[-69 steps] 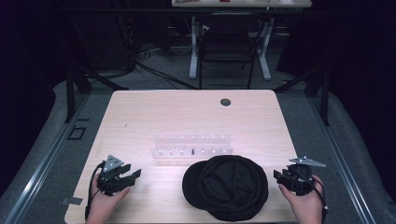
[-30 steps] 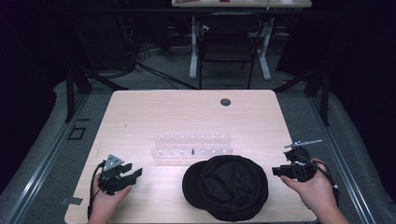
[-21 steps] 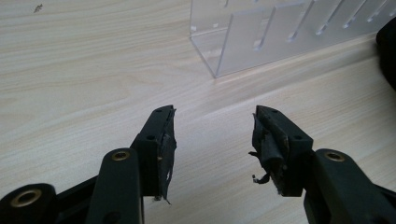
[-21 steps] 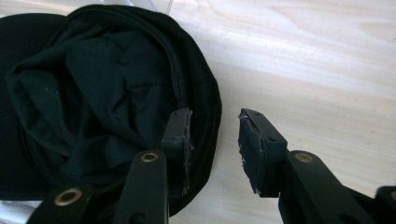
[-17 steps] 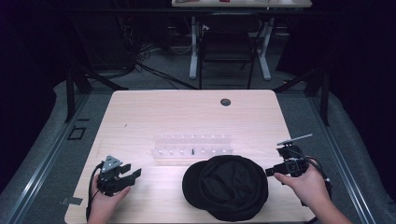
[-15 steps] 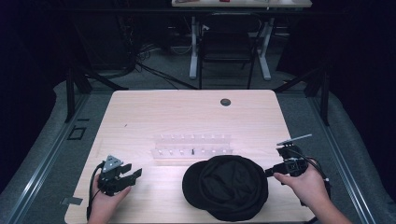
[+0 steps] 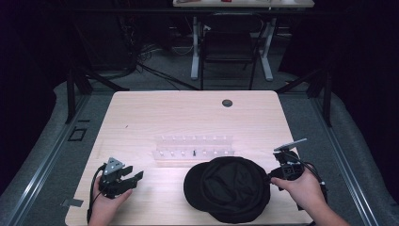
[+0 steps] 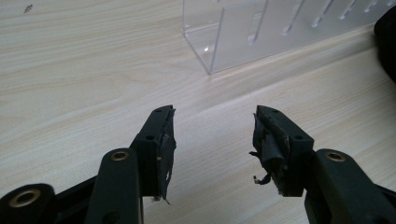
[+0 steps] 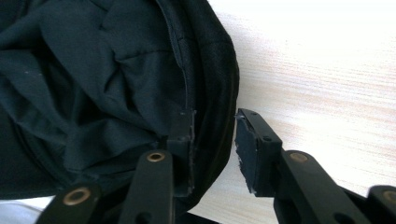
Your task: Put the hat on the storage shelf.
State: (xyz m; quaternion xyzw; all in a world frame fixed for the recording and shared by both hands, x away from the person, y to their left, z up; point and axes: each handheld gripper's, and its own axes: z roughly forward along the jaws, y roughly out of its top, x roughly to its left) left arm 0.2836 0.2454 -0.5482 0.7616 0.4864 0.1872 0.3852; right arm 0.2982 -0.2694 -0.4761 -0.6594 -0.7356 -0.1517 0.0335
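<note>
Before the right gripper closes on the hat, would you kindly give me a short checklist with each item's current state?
1. Right gripper open: ok.
2. Rim of the black hat between its jaws, one jaw inside, one outside: ok.
3. Jaws pressing the rim: not ok, a gap shows at the outer jaw.
4. Left gripper open and holding nothing: ok.
5. Clear plastic rack apart from the hat: cannot tell; their edges look very close.

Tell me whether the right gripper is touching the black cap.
Touching. In the right gripper view, the right gripper straddles the black cap rim, one jaw pressed against the lining inside; the other stands just off the outside.
</note>
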